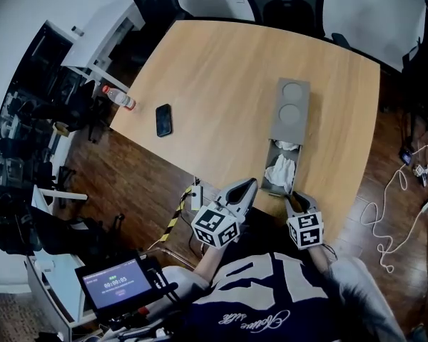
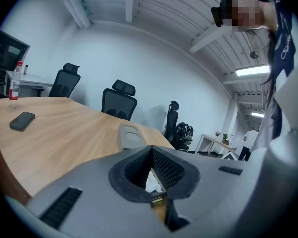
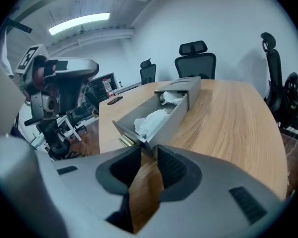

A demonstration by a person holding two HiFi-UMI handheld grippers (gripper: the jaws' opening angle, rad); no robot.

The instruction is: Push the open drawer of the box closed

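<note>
The grey box [image 1: 292, 109] lay on the right half of the wooden table [image 1: 221, 84], its long axis running straight away from the person. Its drawer [image 1: 267, 164] stood pulled out toward the near table edge, the open end facing the person. Crumpled white paper [image 1: 282, 169] filled the drawer, and a brass handle [image 3: 125, 142] showed on its front.

The right gripper [image 1: 295, 198] hung just before the drawer's near right corner, tilted downward, its marker cube close to the person's chest. Its jaws stood wide apart. The right gripper view showed the drawer's front corner right at their tips, with no pad pressing on it.

The left gripper [image 1: 250, 184] sat just beside the drawer's near left corner, aimed nearly level along the box. Its jaw tips met, with nothing held.

Farther left on the table lay a dark phone [image 1: 163, 120], and a bottle [image 1: 118, 97] stood at the far left edge.
</note>
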